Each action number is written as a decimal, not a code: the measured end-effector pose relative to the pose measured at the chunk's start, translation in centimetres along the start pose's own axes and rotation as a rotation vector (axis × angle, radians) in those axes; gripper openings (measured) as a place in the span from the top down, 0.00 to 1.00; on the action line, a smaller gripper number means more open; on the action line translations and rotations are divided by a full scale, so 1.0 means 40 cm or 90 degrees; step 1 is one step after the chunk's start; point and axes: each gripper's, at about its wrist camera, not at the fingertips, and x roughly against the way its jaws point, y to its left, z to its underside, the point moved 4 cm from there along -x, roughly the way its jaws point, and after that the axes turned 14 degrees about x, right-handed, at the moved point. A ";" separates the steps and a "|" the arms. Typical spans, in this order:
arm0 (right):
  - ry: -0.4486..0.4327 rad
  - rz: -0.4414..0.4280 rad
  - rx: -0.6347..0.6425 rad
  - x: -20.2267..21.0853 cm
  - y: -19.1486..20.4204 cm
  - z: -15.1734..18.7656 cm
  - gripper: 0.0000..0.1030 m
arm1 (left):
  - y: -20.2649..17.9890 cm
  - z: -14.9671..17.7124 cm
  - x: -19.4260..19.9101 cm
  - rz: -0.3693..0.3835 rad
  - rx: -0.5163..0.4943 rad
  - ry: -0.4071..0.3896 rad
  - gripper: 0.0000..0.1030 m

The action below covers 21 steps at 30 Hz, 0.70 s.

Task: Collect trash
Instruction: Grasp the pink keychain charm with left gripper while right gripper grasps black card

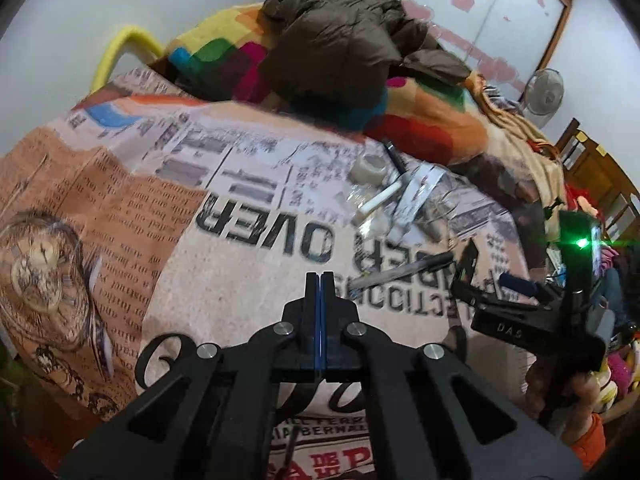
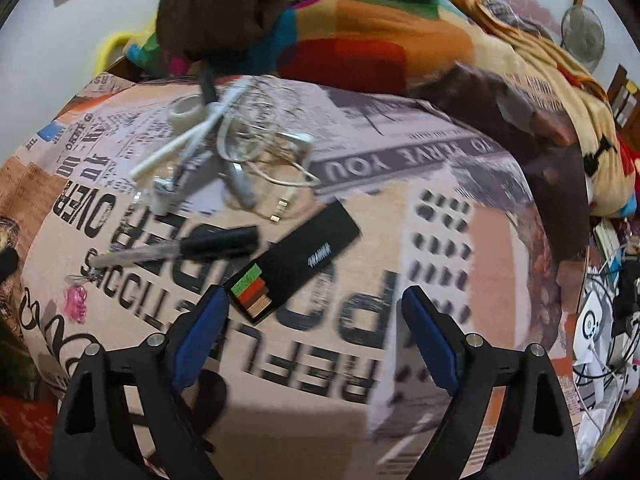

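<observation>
On a bed sheet (image 2: 400, 208) printed like newspaper lies a litter of small items. My right gripper (image 2: 316, 300) hangs open over it, with nothing pressed by its blue pads (image 2: 200, 332). A black flat box with coloured stripes at one end (image 2: 296, 260) lies just ahead of the left fingertip. Left of the box is a tool with a black handle (image 2: 180, 250), and a small pink thing (image 2: 76, 304) lies further left. Behind them are tangled white cables (image 2: 256, 148), a white tube (image 2: 176, 148) and a tape roll (image 2: 186, 114). My left gripper (image 1: 320, 280) is shut, with nothing seen in it.
A striped colourful blanket (image 1: 420, 120) and a brown jacket (image 1: 340, 48) are heaped at the bed's far side. The right gripper (image 1: 492, 272) and the hand holding it show at the left wrist view's right edge. A fan (image 1: 544, 92) and cluttered shelves stand right of the bed.
</observation>
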 end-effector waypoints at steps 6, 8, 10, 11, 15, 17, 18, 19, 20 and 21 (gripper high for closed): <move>-0.017 -0.079 -0.034 0.018 -0.028 -0.002 0.24 | -0.033 -0.002 -0.005 -0.002 -0.032 0.021 1.00; -0.020 -0.092 -0.063 0.015 -0.032 -0.004 0.24 | -0.036 0.020 -0.025 -0.010 -0.037 0.041 0.96; -0.026 -0.096 -0.093 0.012 -0.035 -0.009 0.24 | -0.035 0.044 -0.045 -0.032 -0.047 0.052 0.80; -0.030 -0.096 -0.102 0.009 -0.037 -0.016 0.24 | -0.034 0.057 -0.057 -0.041 -0.048 0.056 0.75; -0.030 -0.034 -0.087 -0.014 -0.006 -0.042 0.24 | -0.043 0.088 -0.080 -0.043 -0.045 0.072 0.66; -0.029 0.002 -0.071 -0.018 0.011 -0.043 0.24 | -0.052 0.097 -0.087 -0.048 -0.054 0.073 0.66; -0.032 0.021 -0.071 -0.022 0.019 -0.045 0.24 | -0.056 0.101 -0.091 -0.050 -0.059 0.074 0.66; -0.038 0.031 -0.079 -0.024 0.022 -0.047 0.25 | -0.059 0.104 -0.096 -0.054 -0.063 0.076 0.66; -0.040 0.035 -0.087 -0.025 0.020 -0.047 0.26 | -0.061 0.108 -0.102 -0.062 -0.067 0.077 0.66; -0.044 0.044 -0.095 -0.024 0.018 -0.047 0.27 | -0.060 0.110 -0.106 -0.066 -0.068 0.077 0.66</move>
